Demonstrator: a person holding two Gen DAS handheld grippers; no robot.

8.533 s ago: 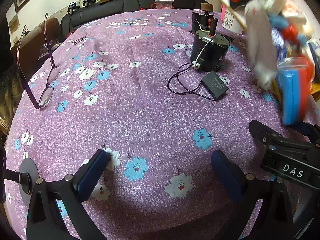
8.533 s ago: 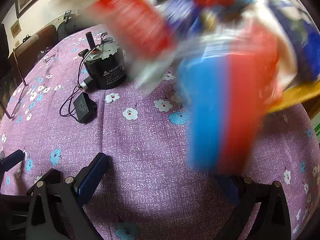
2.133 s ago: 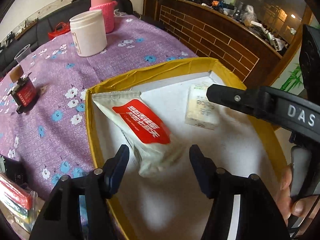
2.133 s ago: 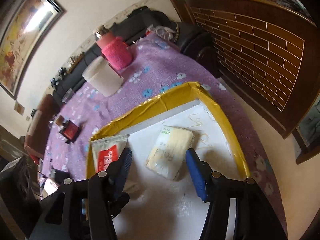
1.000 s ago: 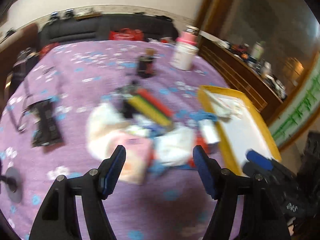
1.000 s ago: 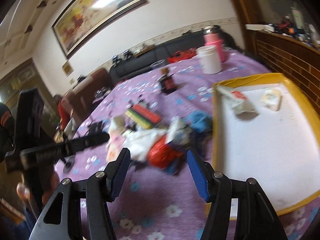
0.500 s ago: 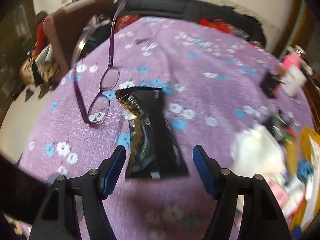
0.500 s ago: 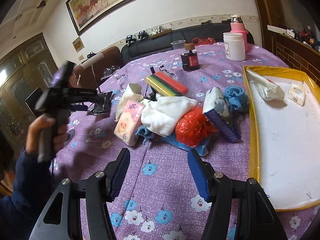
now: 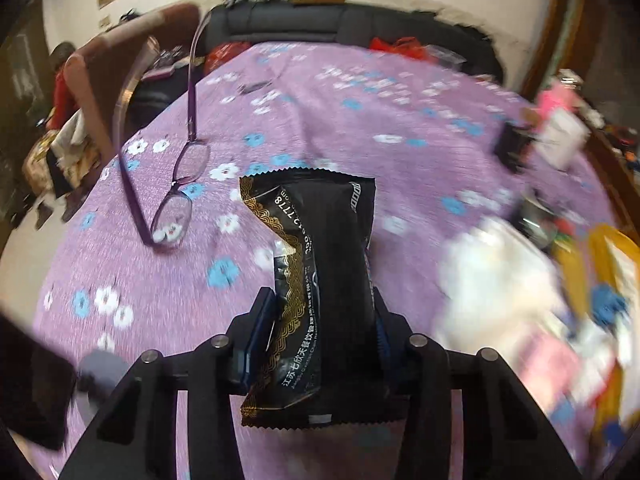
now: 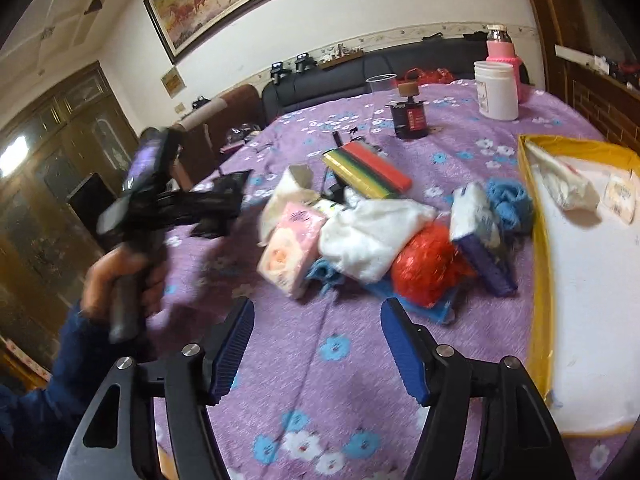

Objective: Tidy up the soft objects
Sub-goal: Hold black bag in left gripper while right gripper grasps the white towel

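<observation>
My left gripper (image 9: pixel 322 320) is shut on a black soft packet (image 9: pixel 320 272) with gold print, held above the purple flowered tablecloth; it also shows blurred in the right wrist view (image 10: pixel 216 204). My right gripper (image 10: pixel 316 344) is open and empty, above the cloth in front of a pile of soft things: a pink tissue pack (image 10: pixel 290 248), a white cloth (image 10: pixel 368 232), a red bag (image 10: pixel 428 268), a blue knit (image 10: pixel 510 200). A yellow-rimmed white tray (image 10: pixel 542 240) at the right holds a white pouch (image 10: pixel 564 180) and a small pack (image 10: pixel 622 196).
Purple glasses (image 9: pixel 172 184) lie left of the packet. A coloured sponge block (image 10: pixel 368 172), a small motor (image 10: pixel 410 118), a white jar (image 10: pixel 496 90) and a pink bottle (image 10: pixel 502 50) stand further back. A black sofa (image 10: pixel 360 68) lines the far edge.
My left gripper has closed on the black packet and lifted it off the cloth. My right gripper has moved slightly closer to the pile.
</observation>
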